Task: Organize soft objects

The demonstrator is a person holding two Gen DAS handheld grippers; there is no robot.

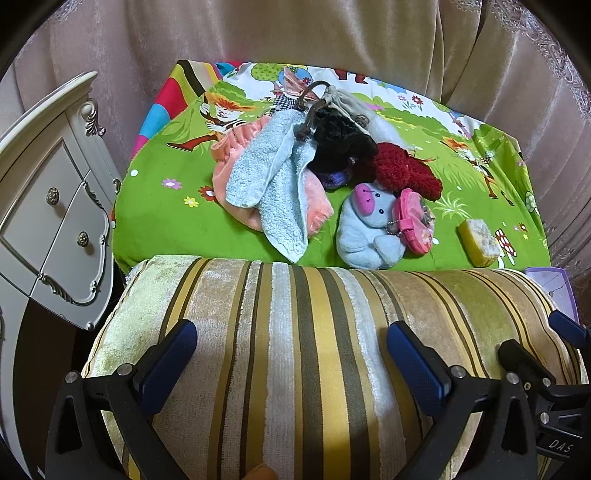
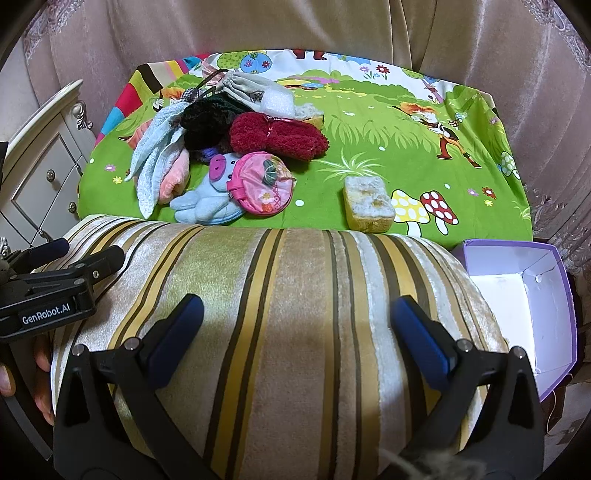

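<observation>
A striped gold cushion (image 1: 295, 350) (image 2: 280, 332) lies in front of both grippers. My left gripper (image 1: 291, 343) and my right gripper (image 2: 295, 317) are open, jaws wide over the cushion top, holding nothing. Beyond it, on the green cartoon cloth (image 1: 166, 221) (image 2: 369, 147), lies a pile: a light blue towel (image 1: 273, 177) (image 2: 151, 158), a peach cloth (image 1: 236, 147), a black fuzzy item (image 1: 340, 144) (image 2: 207, 118), a red fuzzy item (image 1: 402, 170) (image 2: 277, 136), a grey drawstring pouch (image 2: 240, 88), a blue plush toy (image 1: 365, 229) (image 2: 210, 199), a pink coin purse (image 1: 412, 221) (image 2: 264, 184) and a yellow sponge (image 1: 478, 242) (image 2: 367, 203).
A white drawer cabinet (image 1: 55, 221) (image 2: 40, 177) stands at the left. An open purple box (image 2: 524, 306) with a white inside sits to the right of the cushion. Beige curtains (image 1: 295, 33) hang behind. The left gripper's body (image 2: 48, 291) shows at the left of the right wrist view.
</observation>
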